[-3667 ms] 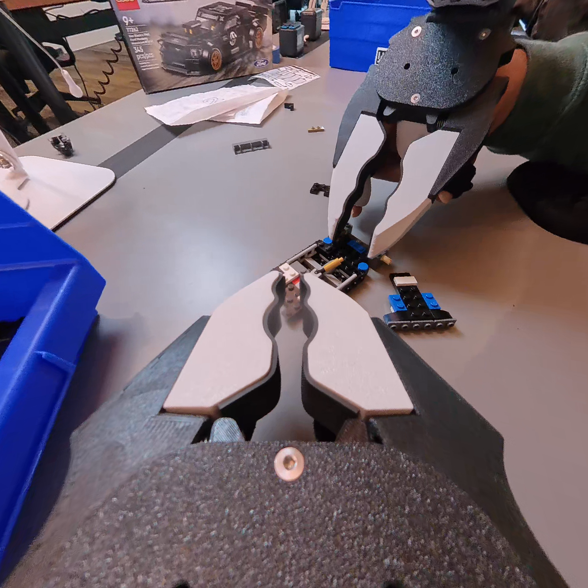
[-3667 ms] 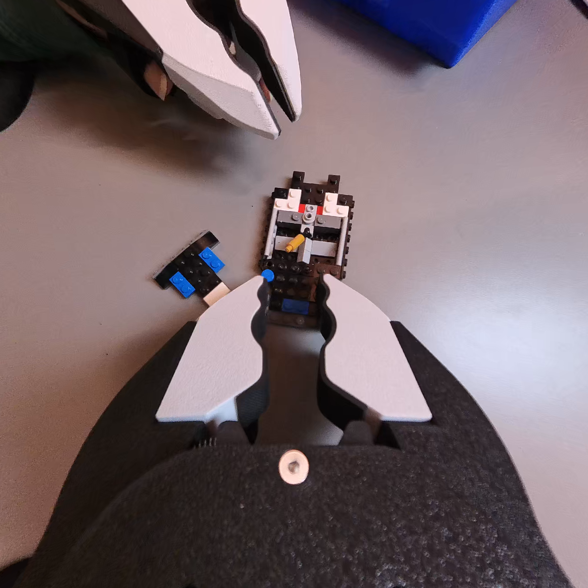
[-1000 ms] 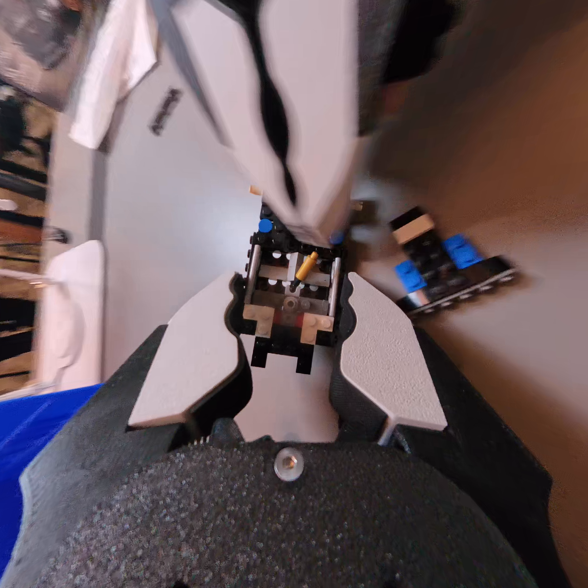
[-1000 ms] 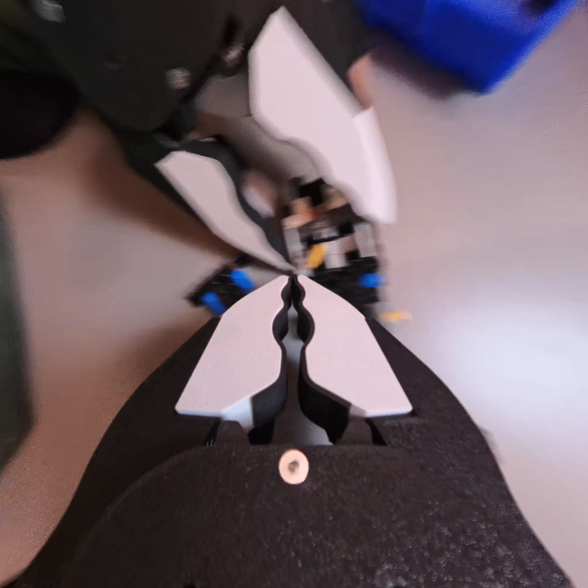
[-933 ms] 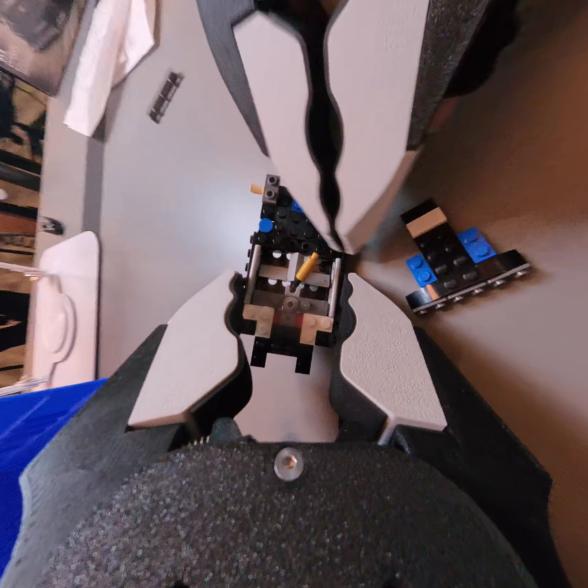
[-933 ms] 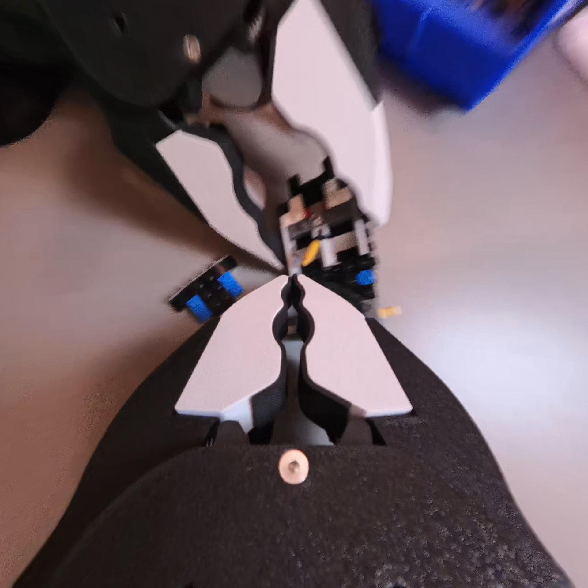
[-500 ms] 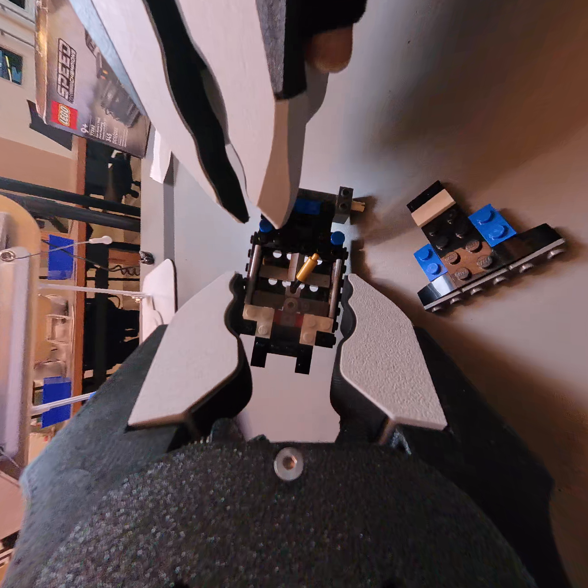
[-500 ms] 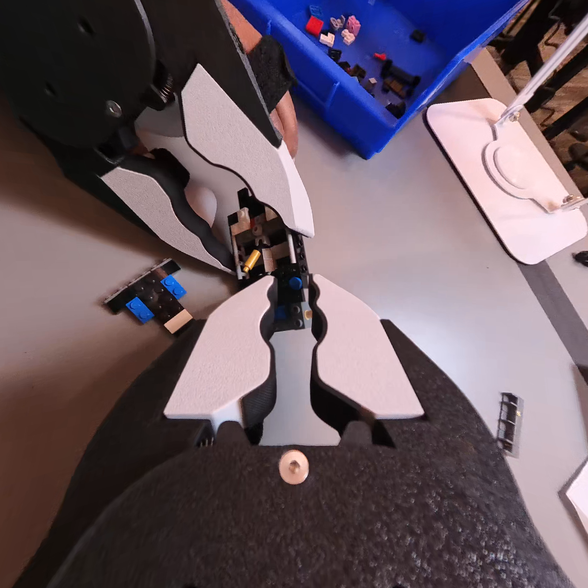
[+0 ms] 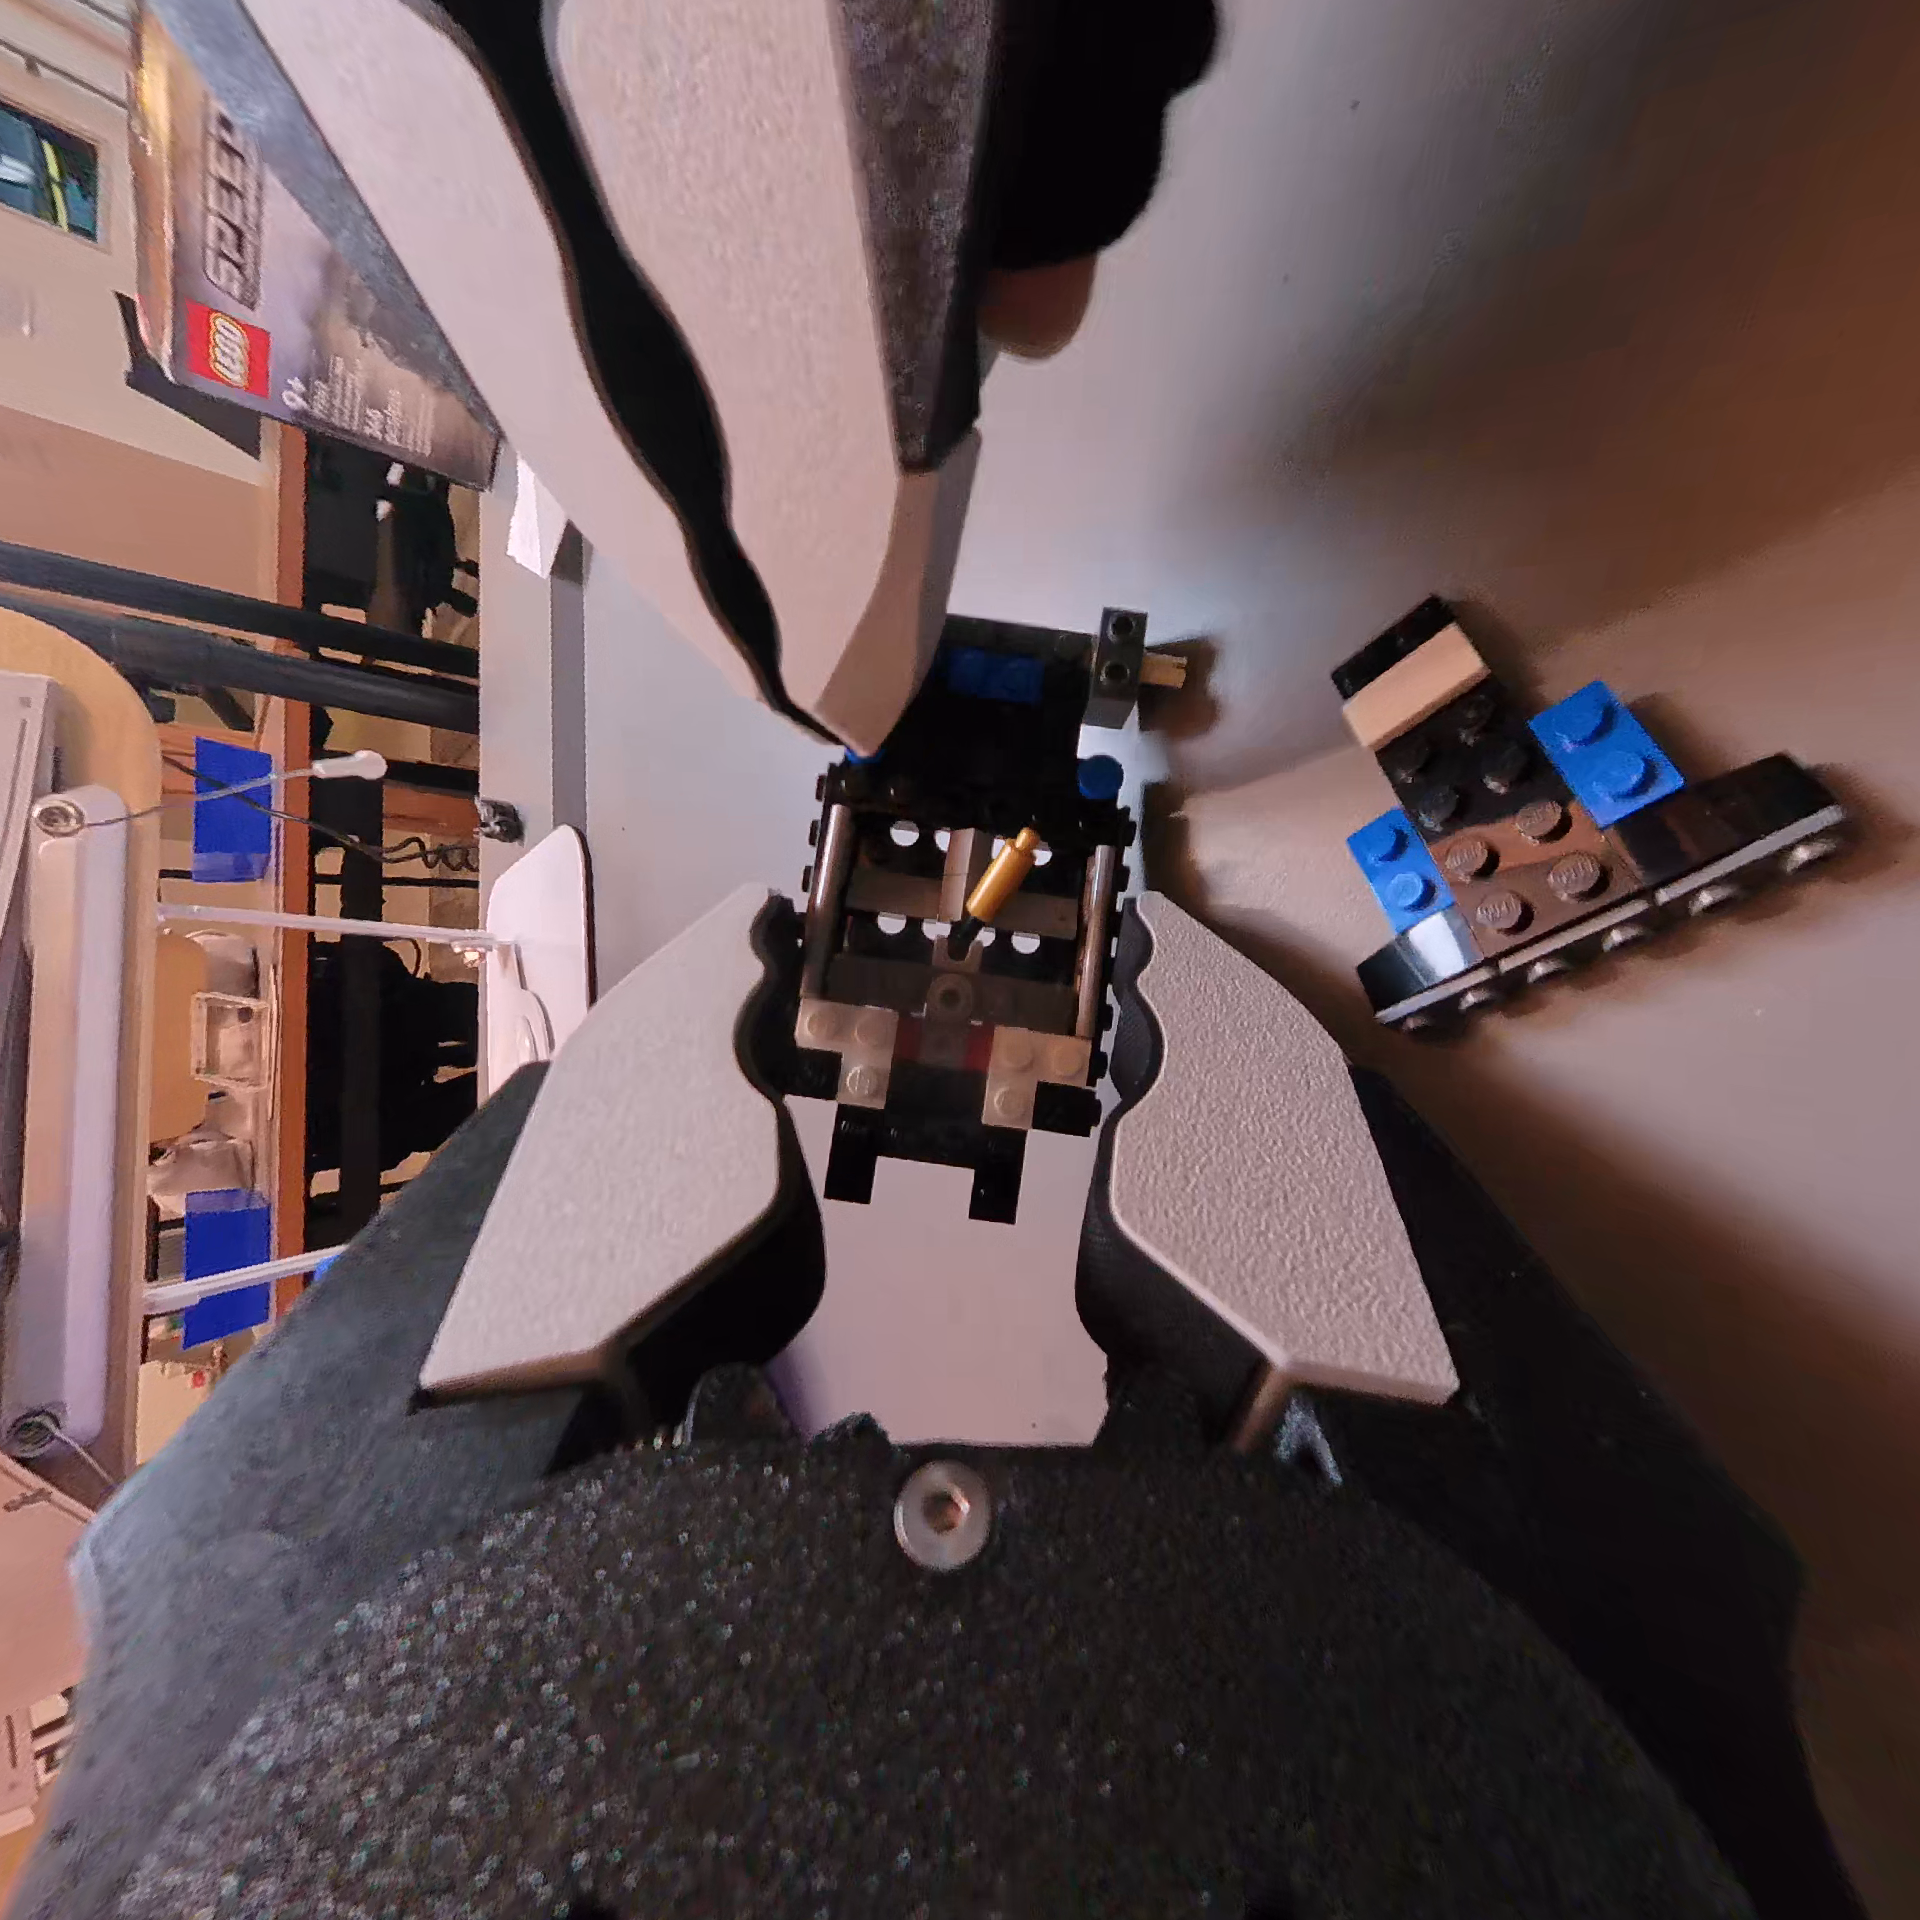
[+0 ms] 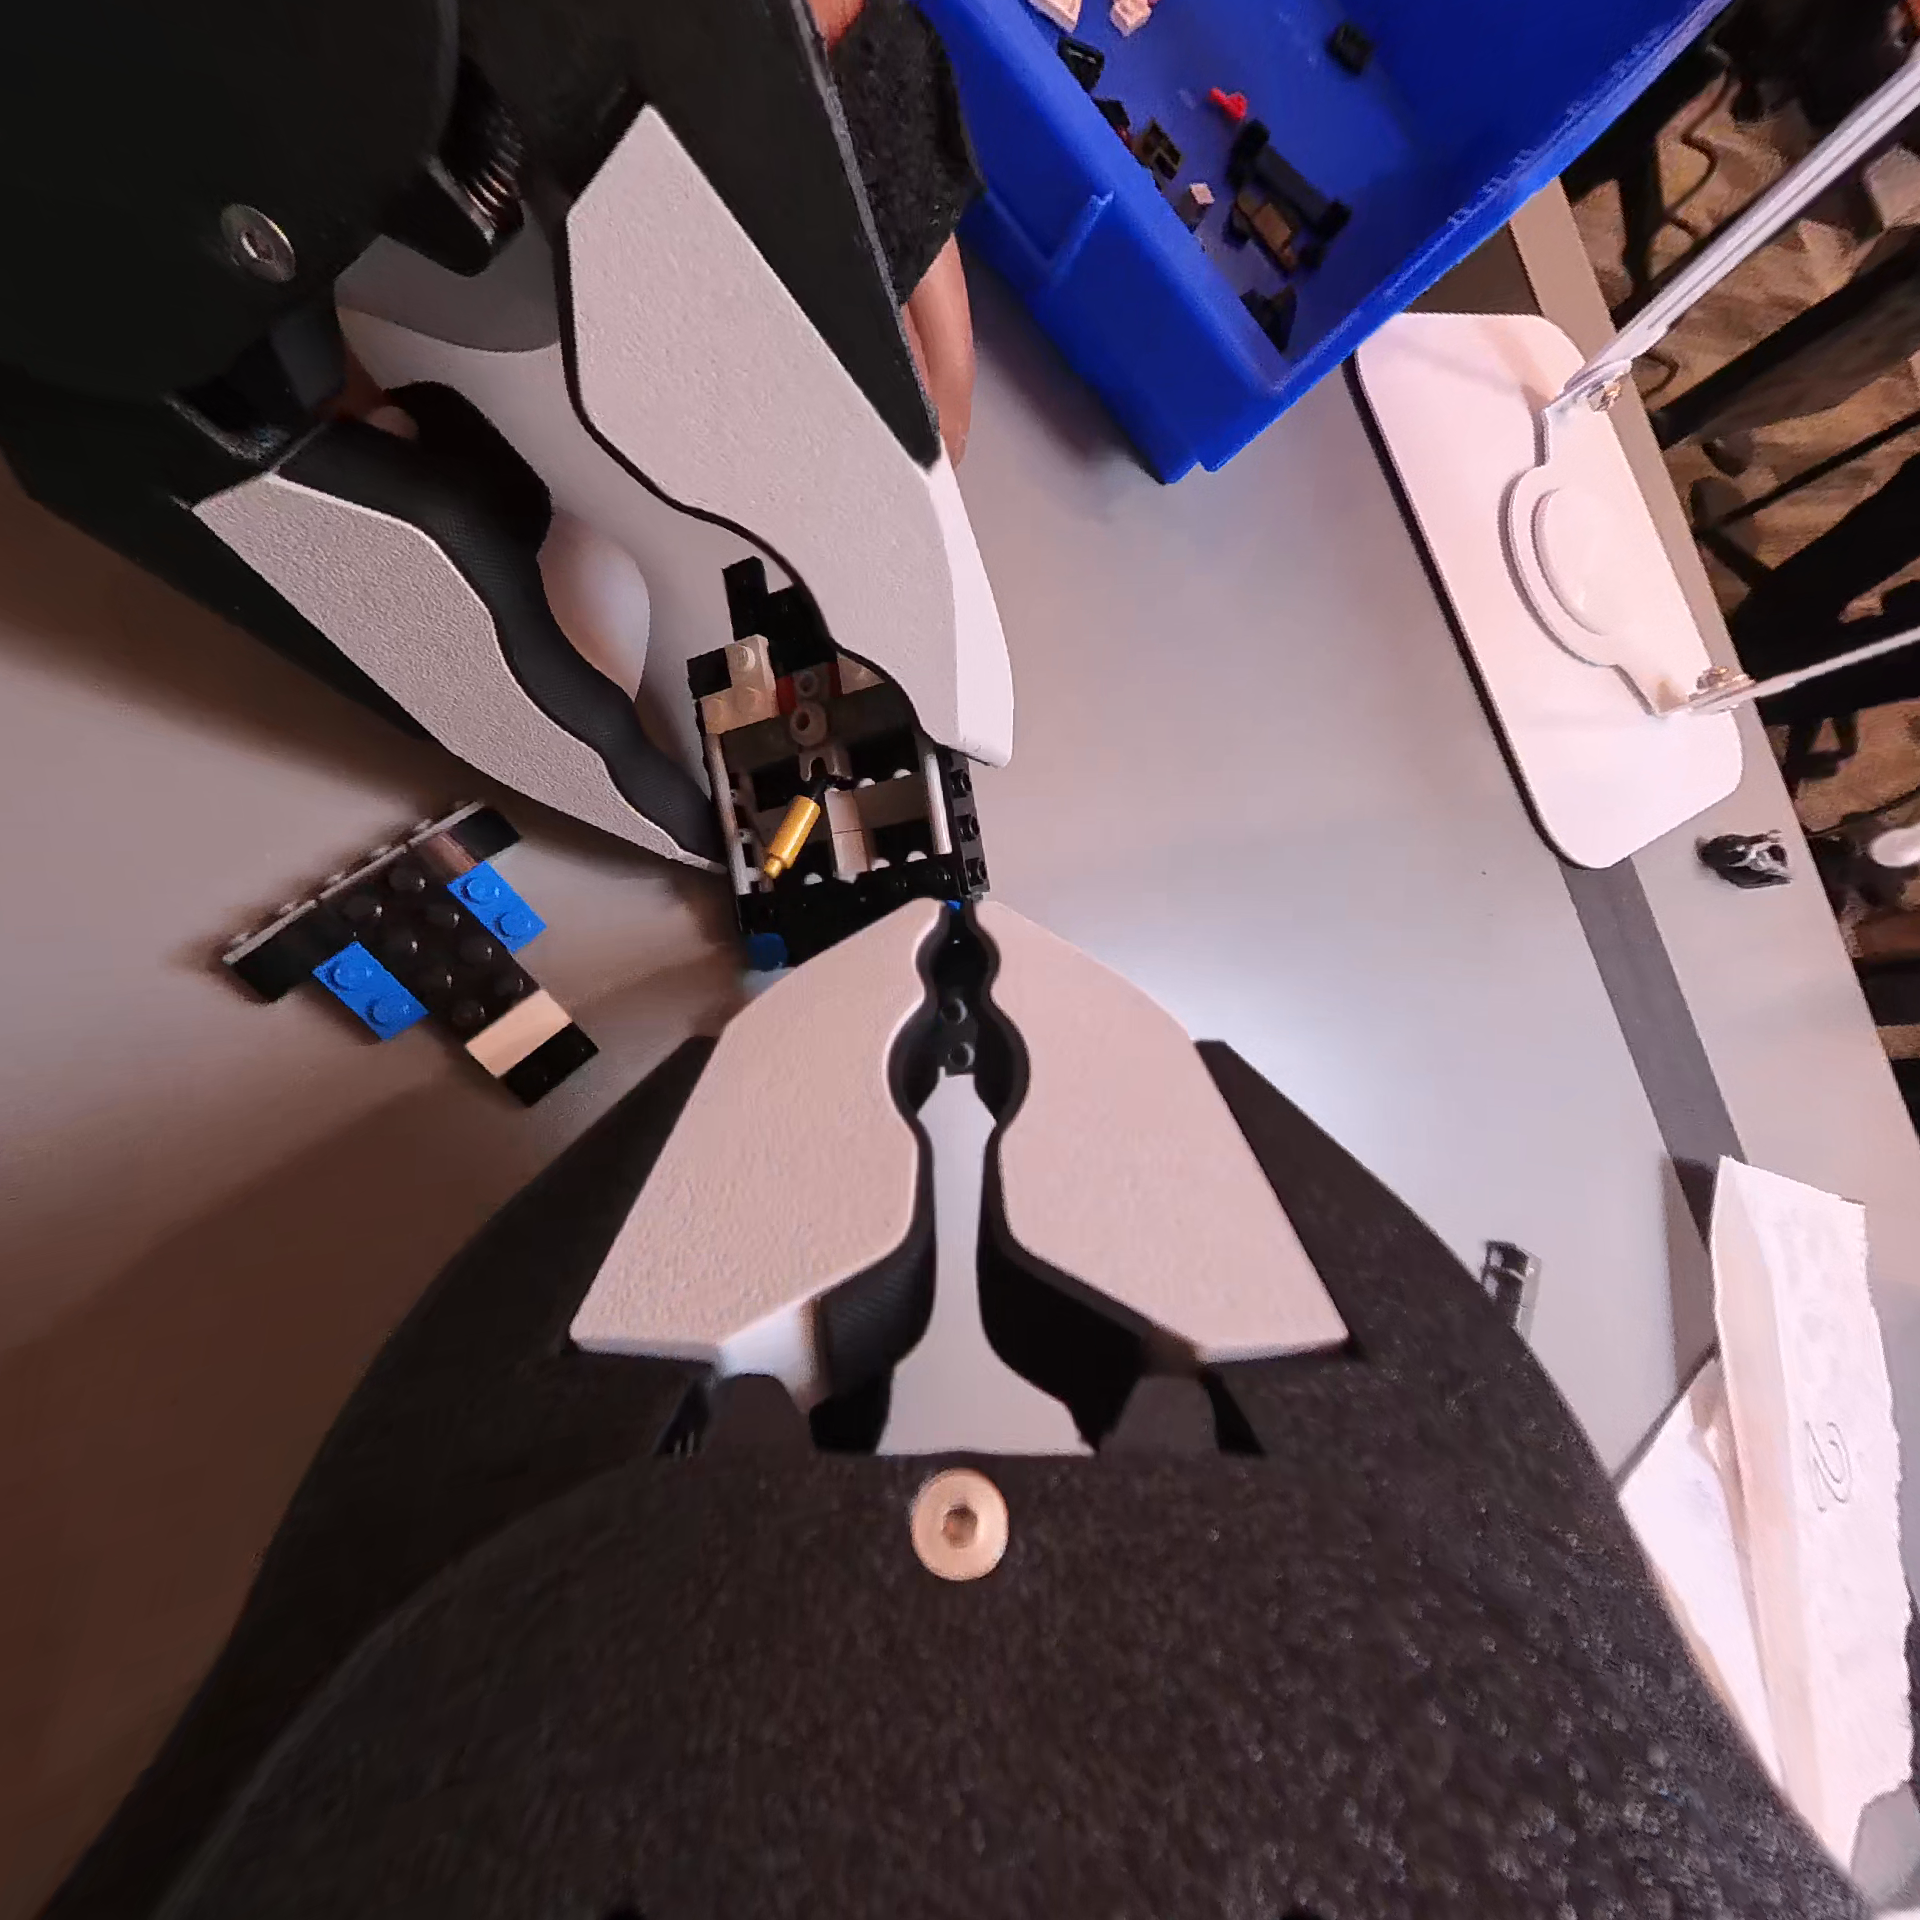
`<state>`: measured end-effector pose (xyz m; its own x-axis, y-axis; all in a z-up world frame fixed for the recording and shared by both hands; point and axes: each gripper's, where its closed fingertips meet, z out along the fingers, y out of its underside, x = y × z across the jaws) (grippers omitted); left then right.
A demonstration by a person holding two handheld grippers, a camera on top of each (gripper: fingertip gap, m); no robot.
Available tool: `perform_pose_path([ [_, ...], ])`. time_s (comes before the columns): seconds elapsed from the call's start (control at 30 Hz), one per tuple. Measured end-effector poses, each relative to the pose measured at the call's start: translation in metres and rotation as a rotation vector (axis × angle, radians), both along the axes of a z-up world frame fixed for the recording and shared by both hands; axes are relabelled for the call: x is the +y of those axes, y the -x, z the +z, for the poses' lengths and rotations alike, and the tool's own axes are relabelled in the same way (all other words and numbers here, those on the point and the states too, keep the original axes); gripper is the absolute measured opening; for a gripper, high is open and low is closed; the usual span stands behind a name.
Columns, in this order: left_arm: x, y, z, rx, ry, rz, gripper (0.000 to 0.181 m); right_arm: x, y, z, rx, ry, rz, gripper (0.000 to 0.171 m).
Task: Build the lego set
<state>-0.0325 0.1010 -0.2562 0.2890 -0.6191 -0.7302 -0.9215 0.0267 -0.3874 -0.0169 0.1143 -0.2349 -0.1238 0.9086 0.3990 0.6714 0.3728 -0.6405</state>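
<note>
A small toy-brick car chassis [image 9: 945,997], black and grey with white corner bricks and a gold lever, is held off the grey table. My left gripper [image 9: 951,914] is shut on its two long sides. My right gripper [image 10: 956,912] is shut on the black end of the chassis [image 10: 831,810], and black studs show between its fingers. It enters the left wrist view from above [image 9: 852,727]. The left gripper also shows in the right wrist view [image 10: 852,805]. A second black assembly [image 9: 1538,831] with blue bricks and a tan tile lies on the table [image 10: 416,956].
A blue bin [image 10: 1143,260] with several loose bricks stands beyond the chassis. A white stand base [image 10: 1538,582], a white paper bag [image 10: 1818,1455] and a small black grille piece [image 10: 1507,1268] lie to the right. A toy box [image 9: 301,312] stands at the back. Both grippers' tips are roughly 20 cm from the small black grille piece [image 10: 1507,1268].
My right gripper has closed from open onto the chassis's black end. My left gripper has kept its hold on the chassis. The views have tilted a little further.
</note>
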Motion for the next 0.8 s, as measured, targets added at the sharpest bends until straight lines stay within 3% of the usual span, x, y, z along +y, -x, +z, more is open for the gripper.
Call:
perform_pose_path([
  [0.13,-0.001,0.000,-0.001,-0.024,0.033,0.018,0.059,-0.004,-0.001,0.004,0.035,0.039,0.051,0.000],
  [0.2,0.001,0.000,-0.001,-0.068,0.046,0.030,0.059,-0.022,0.000,0.020,0.137,0.273,0.125,0.000],
  [0.37,0.003,0.006,-0.005,-0.199,0.131,0.060,0.059,-0.002,-0.011,0.029,0.247,0.353,0.021,0.000],
  [0.43,0.003,0.006,-0.006,-0.222,0.146,0.064,0.059,0.006,-0.014,0.024,0.241,0.408,-0.027,0.013],
  [0.57,0.004,0.005,-0.002,-0.317,0.166,0.065,0.059,0.007,-0.016,0.004,0.207,0.733,-0.086,0.039],
  [0.67,0.004,0.004,0.004,-0.388,0.173,0.067,0.059,-0.003,-0.011,-0.002,0.199,0.919,-0.086,0.034],
  [0.73,0.005,0.002,0.005,-0.412,0.188,0.071,0.059,-0.005,-0.006,-0.003,0.208,0.961,-0.103,0.016],
  [0.8,0.005,0.003,0.000,-0.416,0.220,0.089,0.059,-0.008,-0.004,-0.003,0.206,0.991,-0.107,0.013],
])
